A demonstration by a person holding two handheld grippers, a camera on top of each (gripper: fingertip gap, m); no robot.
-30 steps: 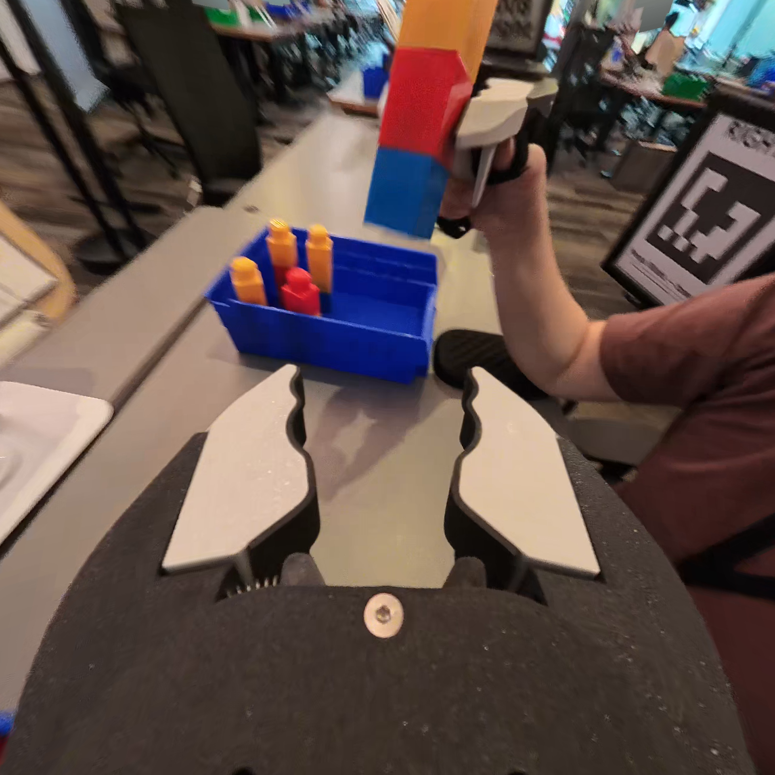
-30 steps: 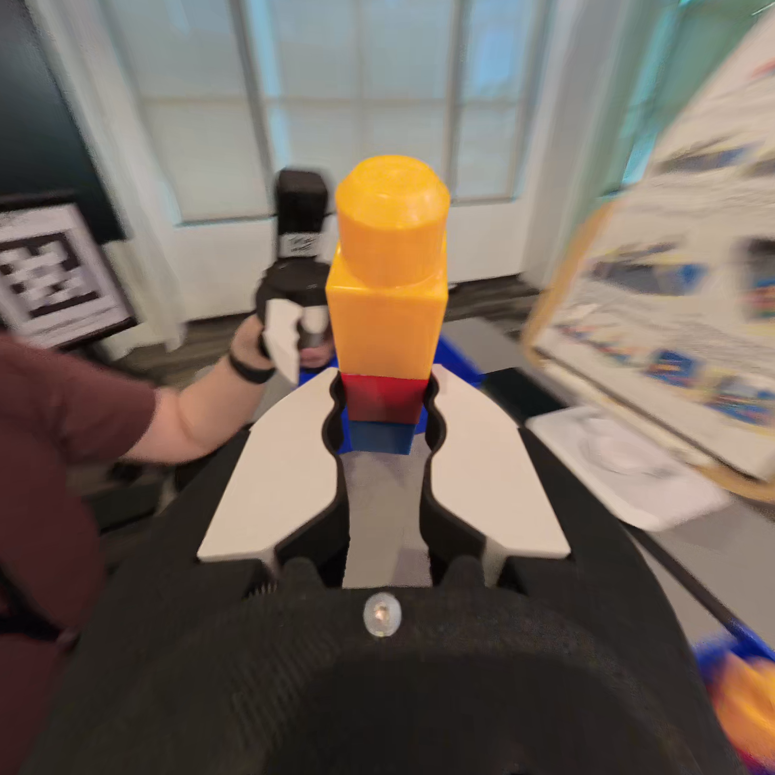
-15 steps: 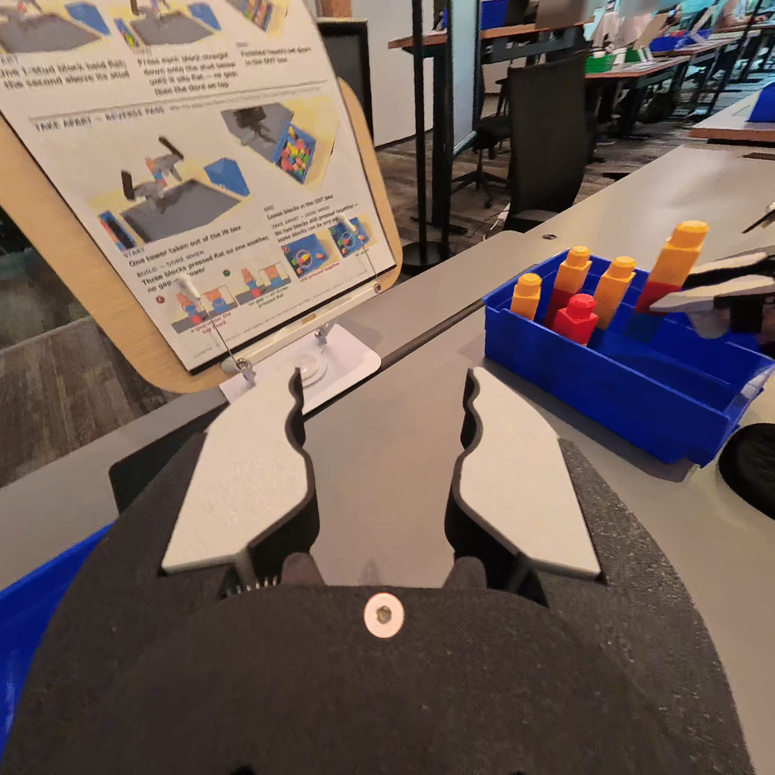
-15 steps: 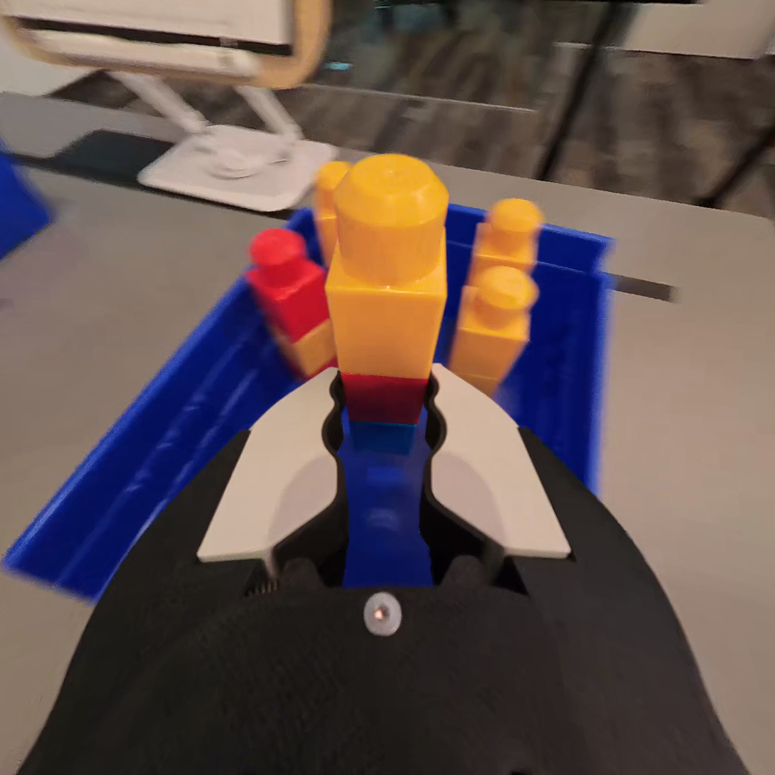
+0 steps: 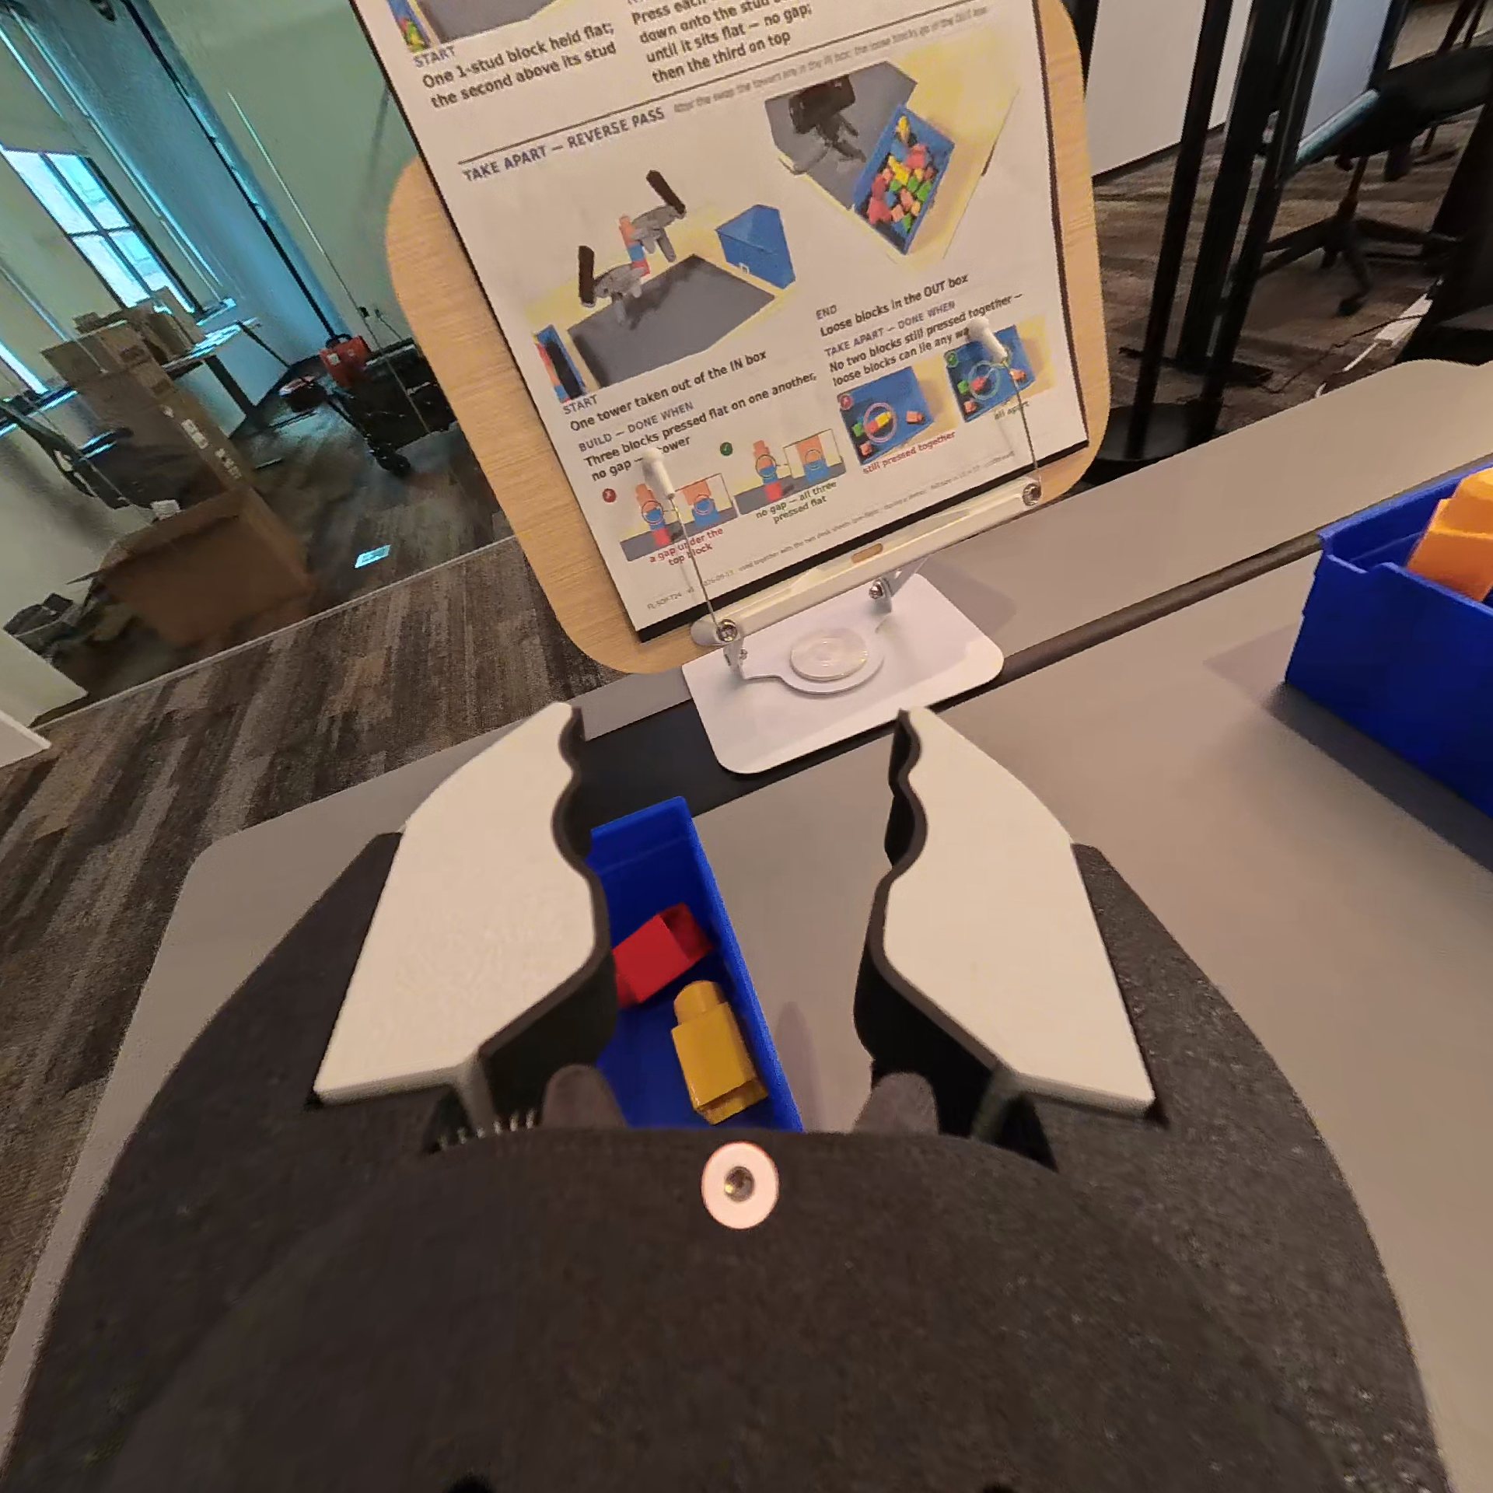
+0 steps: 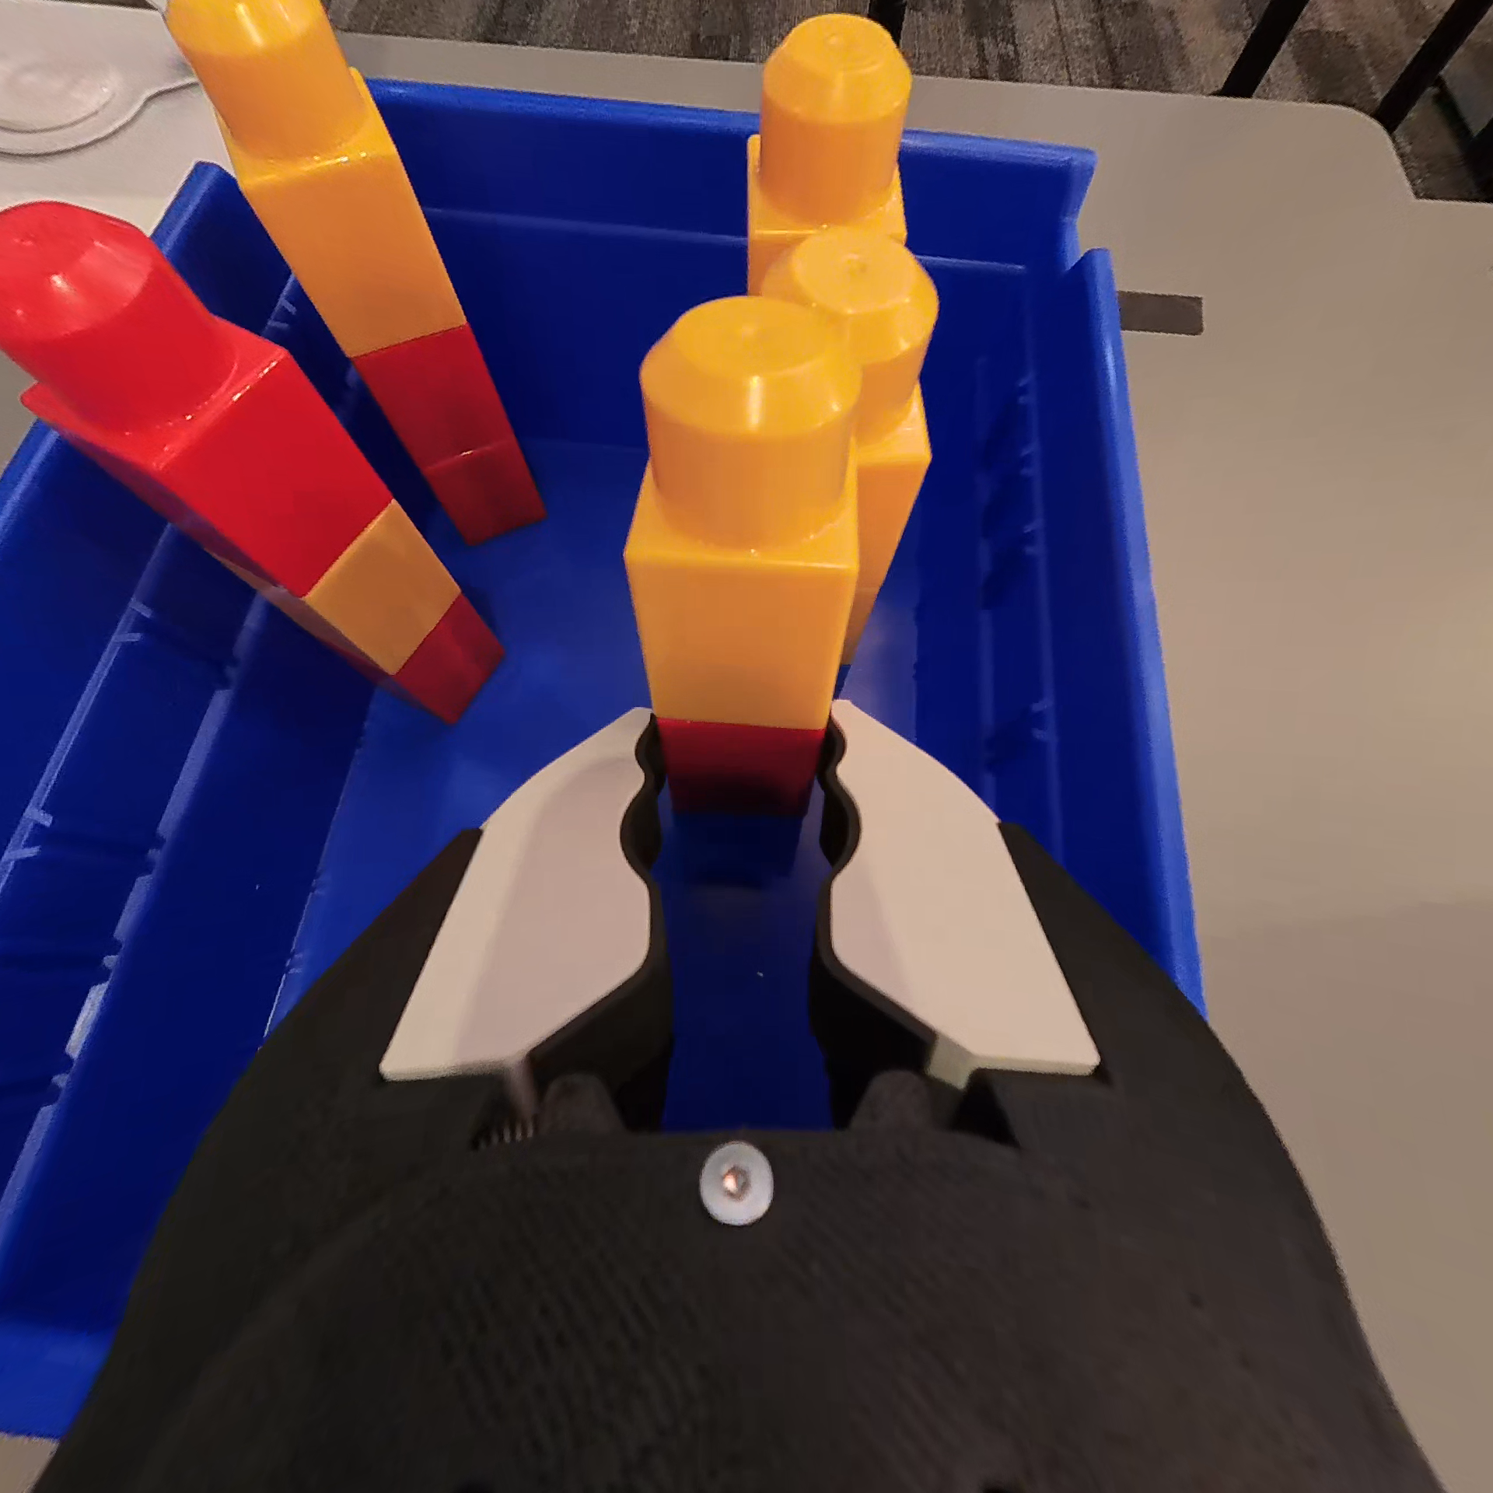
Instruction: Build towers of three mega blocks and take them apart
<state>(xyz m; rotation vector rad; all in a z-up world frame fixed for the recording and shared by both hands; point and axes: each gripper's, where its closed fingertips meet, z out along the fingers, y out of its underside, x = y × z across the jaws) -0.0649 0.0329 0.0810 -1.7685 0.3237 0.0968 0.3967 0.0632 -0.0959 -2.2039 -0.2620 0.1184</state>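
- Blue bin (image 6: 1042, 501): moulded plastic, ribbed walls, rectangular, standing on the grey surface (image 6: 1309, 646) near its far edge. It holds four standing three-block towers besides the gripped one.
- Tower with red top (image 6: 242, 485): red over orange over red, at the bin's left wall.
- Tower with orange top (image 6: 355, 242): orange over two red blocks, toward the bin's far left corner.
- Two orange-topped towers (image 6: 840, 137) and (image 6: 881, 388): one behind the other along the bin's right side; the nearer one stands just behind the gripped tower, its lower blocks hidden.
- Gripped tower (image 6: 743, 565): glossy plastic, square bodies with a round stud on top; orange top block, red middle, blue bottom, upright over the bin's floor.
- Right gripper (image 6: 739, 759): grey fingers with black wavy pads, narrowed and pressed on both sides of the tower's red block.
- Left gripper (image 5: 735, 767): fingers wide apart, holding nothing.
- Second blue bin (image 5: 646, 848): by the surface's near left corner, under the left gripper; a red block (image 5: 658, 953) and a yellow block (image 5: 715, 1050) lie loose inside.
- Instruction sheet (image 5: 751, 323): on a wooden board with a white metal stand (image 5: 848, 679), at the surface's far edge.
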